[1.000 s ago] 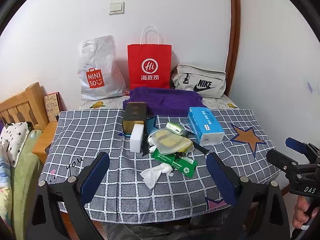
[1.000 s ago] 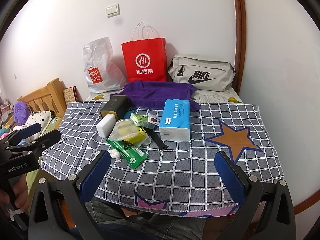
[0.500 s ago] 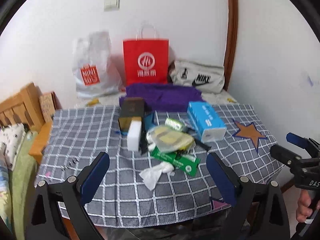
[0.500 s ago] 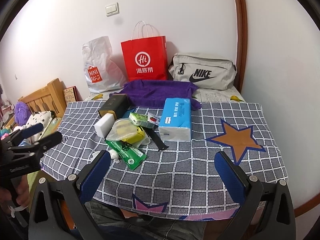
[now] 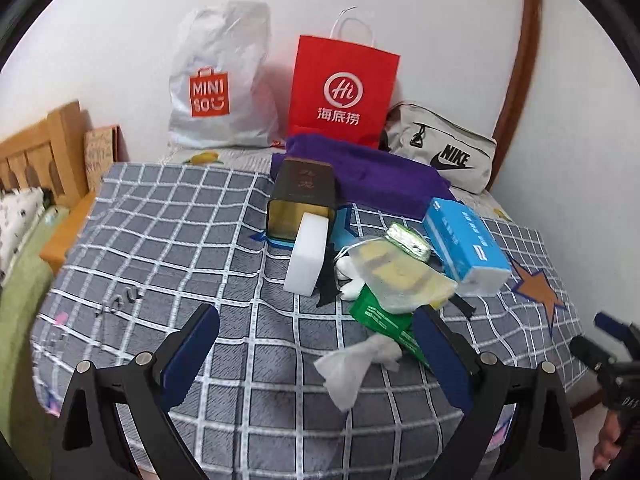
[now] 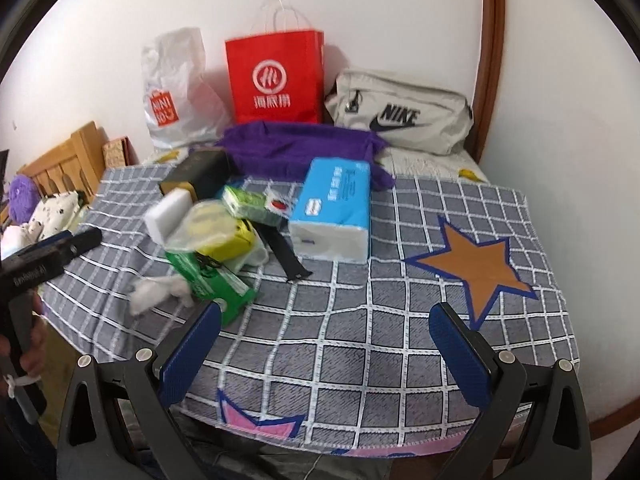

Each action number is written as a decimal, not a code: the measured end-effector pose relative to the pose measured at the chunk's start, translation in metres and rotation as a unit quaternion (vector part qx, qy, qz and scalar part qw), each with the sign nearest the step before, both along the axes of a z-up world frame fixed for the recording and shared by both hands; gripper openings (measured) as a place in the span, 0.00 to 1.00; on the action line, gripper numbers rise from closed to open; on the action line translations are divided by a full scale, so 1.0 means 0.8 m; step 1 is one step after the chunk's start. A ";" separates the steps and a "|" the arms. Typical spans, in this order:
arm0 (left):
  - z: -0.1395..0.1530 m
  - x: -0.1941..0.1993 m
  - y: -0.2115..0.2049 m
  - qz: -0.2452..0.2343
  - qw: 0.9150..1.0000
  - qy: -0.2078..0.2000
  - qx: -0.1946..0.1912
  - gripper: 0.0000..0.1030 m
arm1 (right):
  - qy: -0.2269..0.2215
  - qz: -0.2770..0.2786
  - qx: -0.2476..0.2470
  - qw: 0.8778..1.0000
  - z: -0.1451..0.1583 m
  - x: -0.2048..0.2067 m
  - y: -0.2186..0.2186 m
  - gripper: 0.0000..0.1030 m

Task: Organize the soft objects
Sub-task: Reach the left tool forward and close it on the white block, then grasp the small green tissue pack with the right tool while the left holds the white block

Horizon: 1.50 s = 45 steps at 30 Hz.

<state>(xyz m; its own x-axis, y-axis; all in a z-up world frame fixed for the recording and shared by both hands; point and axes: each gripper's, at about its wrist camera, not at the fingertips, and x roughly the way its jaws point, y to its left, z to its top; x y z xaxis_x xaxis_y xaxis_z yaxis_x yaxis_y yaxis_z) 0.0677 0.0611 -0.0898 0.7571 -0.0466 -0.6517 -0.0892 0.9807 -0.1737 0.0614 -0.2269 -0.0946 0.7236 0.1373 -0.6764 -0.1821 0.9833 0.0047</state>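
Left gripper [image 5: 316, 344], right gripper [image 6: 324, 344] hovering, jaws gaping wide, empty. Risk: loose tissue [image 5: 352, 364] sliding off desk [image 5: 168, 240] if nudged.

Along the wall I see a red paper bag [image 5: 344, 92], a white Miniso bag [image 5: 222, 80] and a grey Nike pouch [image 5: 444, 148] — with a wooden headboard [image 5: 38, 152] off to my left, beside the checked cloth [image 5: 180, 216].

My left claw [image 5: 316, 354] and right claw [image 6: 324, 354] both hover with jaws spread wide, holding nothing.
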 end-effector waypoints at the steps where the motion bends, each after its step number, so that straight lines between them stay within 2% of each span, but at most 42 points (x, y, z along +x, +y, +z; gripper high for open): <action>1: -0.004 0.005 0.002 -0.002 1.000 0.003 -0.002 0.95 | 0.006 0.000 0.001 1.000 -0.006 0.006 0.000 0.99; 3: -0.012 0.021 0.005 -0.004 1.000 0.006 0.005 0.95 | 0.021 0.000 0.003 1.000 -0.018 0.019 -0.001 0.99; 6: -0.022 0.050 0.008 0.014 0.999 0.011 0.038 0.95 | 0.035 -0.004 -0.001 0.999 -0.030 0.035 -0.001 0.99; 9: -0.030 0.073 0.015 0.017 0.999 0.009 0.041 0.94 | 0.048 -0.007 -0.005 0.999 -0.041 0.053 -0.002 0.99; 11: -0.041 0.094 0.022 0.021 0.999 0.029 0.036 0.94 | 0.054 -0.009 -0.009 0.998 -0.047 0.061 -0.002 0.99; 14: -0.050 0.119 0.026 0.002 0.999 0.038 0.026 0.94 | 0.068 -0.019 -0.011 0.997 -0.058 0.077 -0.006 0.99; 16: -0.053 0.131 0.025 0.000 0.999 0.036 0.038 0.94 | 0.081 -0.026 -0.008 0.996 -0.065 0.089 -0.010 0.99; 19: -0.064 0.154 0.020 -0.017 0.997 0.055 0.060 0.94 | 0.098 -0.037 -0.007 0.994 -0.075 0.106 -0.013 0.99; 21: -0.074 0.166 0.013 -0.033 0.993 0.074 0.087 0.78 | 0.106 -0.042 -0.007 0.993 -0.080 0.115 -0.014 0.99; 24: -0.089 0.180 0.010 -0.039 0.989 0.095 0.110 0.72 | 0.113 -0.046 -0.008 0.992 -0.084 0.128 -0.012 0.99; 25: -0.093 0.182 0.011 -0.046 0.989 0.092 0.104 0.70 | 0.115 -0.046 -0.008 0.992 -0.085 0.131 -0.012 0.99; 28: -0.093 0.181 0.013 -0.064 0.992 0.083 0.073 0.49 | 0.116 -0.048 -0.004 0.992 -0.086 0.139 -0.009 0.99; 29: -0.093 0.179 0.013 -0.074 0.992 0.080 0.064 0.34 | 0.115 -0.047 -0.001 0.992 -0.085 0.141 -0.008 0.99; 30: -0.094 0.178 0.011 -0.090 0.991 0.081 0.052 0.27 | 0.115 -0.043 0.005 0.992 -0.085 0.143 -0.007 0.99; 34: -0.088 0.170 0.007 -0.089 0.990 0.086 0.070 0.27 | 0.117 -0.031 0.031 0.992 -0.084 0.153 -0.004 0.98; 39: -0.094 0.169 0.018 -0.074 0.990 0.092 0.070 0.27 | 0.105 -0.012 0.040 0.994 -0.077 0.155 0.006 0.96; 41: -0.095 0.168 0.020 -0.070 0.992 0.082 0.063 0.27 | 0.101 0.000 0.045 0.994 -0.077 0.156 0.012 0.95; 43: -0.097 0.168 0.020 -0.070 0.992 0.078 0.065 0.27 | 0.104 0.016 0.061 0.993 -0.077 0.153 0.017 0.84; 45: -0.098 0.168 0.022 -0.068 0.993 0.074 0.060 0.27 | 0.111 0.037 0.087 0.989 -0.073 0.152 0.021 0.80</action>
<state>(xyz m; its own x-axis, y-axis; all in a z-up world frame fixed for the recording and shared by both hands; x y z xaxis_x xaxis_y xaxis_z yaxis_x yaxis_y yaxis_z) 0.2017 0.0787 -0.1684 0.6446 -0.0578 -0.7624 0.0306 0.9983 -0.0498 0.1828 -0.2099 -0.1533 0.5428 0.3134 -0.7792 -0.2296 0.9478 0.2213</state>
